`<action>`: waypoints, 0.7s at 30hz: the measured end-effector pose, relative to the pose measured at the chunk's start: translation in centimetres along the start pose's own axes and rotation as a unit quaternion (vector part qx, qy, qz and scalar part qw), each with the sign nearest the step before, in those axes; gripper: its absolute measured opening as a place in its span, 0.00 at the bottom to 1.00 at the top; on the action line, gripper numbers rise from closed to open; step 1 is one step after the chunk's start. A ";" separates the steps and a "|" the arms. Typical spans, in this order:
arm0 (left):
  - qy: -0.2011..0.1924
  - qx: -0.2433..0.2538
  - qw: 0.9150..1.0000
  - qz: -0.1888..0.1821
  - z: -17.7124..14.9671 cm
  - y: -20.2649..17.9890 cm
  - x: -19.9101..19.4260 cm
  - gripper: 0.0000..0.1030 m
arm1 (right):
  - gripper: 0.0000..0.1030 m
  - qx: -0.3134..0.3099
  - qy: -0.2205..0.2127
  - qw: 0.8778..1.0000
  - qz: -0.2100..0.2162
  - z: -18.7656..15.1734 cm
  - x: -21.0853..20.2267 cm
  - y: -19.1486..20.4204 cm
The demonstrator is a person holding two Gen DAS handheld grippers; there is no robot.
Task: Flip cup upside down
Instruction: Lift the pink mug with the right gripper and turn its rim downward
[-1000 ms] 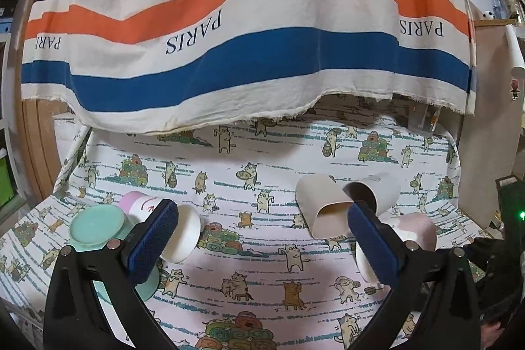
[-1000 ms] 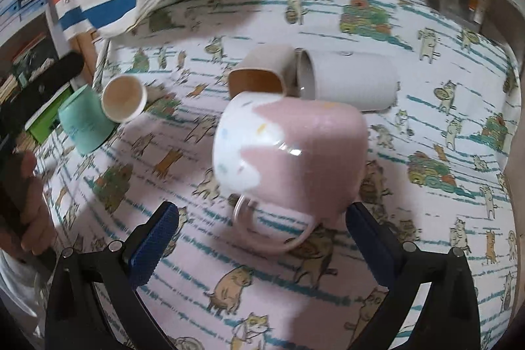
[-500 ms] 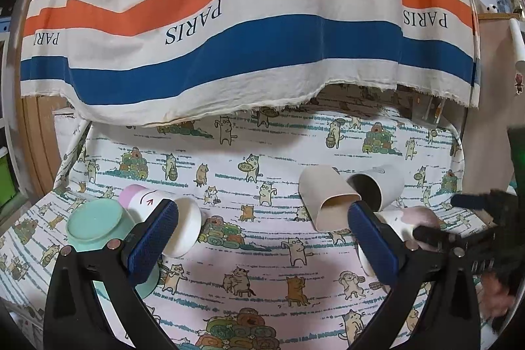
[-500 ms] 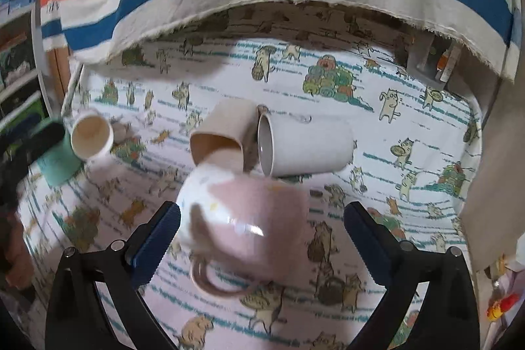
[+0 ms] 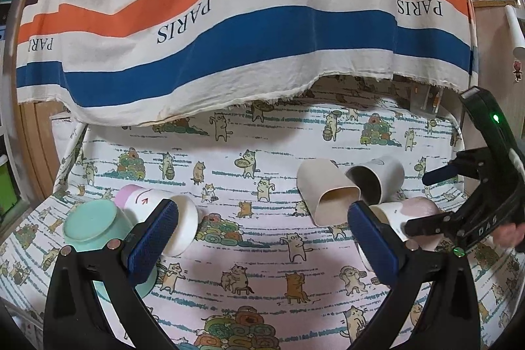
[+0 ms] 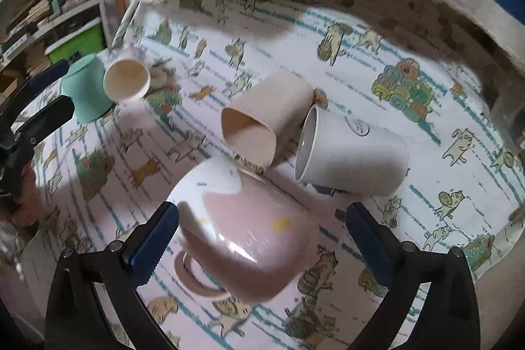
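Nearest, the right gripper (image 6: 262, 243) is hovering with jaws spread either side of the pink-and-white ceramic mug (image 6: 244, 227), lying sideways on the cat-print cloth (image 6: 426, 212); beyond, a beige square tumbler (image 6: 262, 123) and grey cup (image 6: 351, 158) are lying; the left gripper (image 5: 262, 238) is gaping, holding nothing

Cat-print cloth (image 5: 262, 251) covers surface — pink mug (image 6: 249, 238), beige cup (image 6: 262, 123), grey cup (image 6: 354, 159) on sides together; paper cup (image 6: 126, 81) tipped against upended mint cup (image 6: 83, 91).
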State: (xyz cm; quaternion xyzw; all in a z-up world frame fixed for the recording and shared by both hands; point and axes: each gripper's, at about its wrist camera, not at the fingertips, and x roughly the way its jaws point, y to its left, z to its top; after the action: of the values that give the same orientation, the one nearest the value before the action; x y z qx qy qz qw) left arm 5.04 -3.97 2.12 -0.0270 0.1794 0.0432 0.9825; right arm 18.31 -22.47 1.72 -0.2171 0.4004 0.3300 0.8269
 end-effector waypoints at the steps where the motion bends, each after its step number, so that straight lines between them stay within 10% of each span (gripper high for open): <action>1: 0.002 0.000 1.000 -0.002 0.0 0.0 0.0 1.00 | 0.99 0.003 0.014 1.000 0.003 0.1 0.2 -0.2; 21: 0.014 -0.005 1.000 0.004 -0.2 0.1 0.5 1.00 | 1.00 -0.050 0.061 0.991 -0.104 -0.1 5.0 3.5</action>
State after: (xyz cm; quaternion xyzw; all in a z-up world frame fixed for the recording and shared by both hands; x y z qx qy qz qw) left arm 5.43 -3.81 1.73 -0.0317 0.1930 0.0474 0.9795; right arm 18.07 -18.29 -2.67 -0.3188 0.4082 0.2481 0.8187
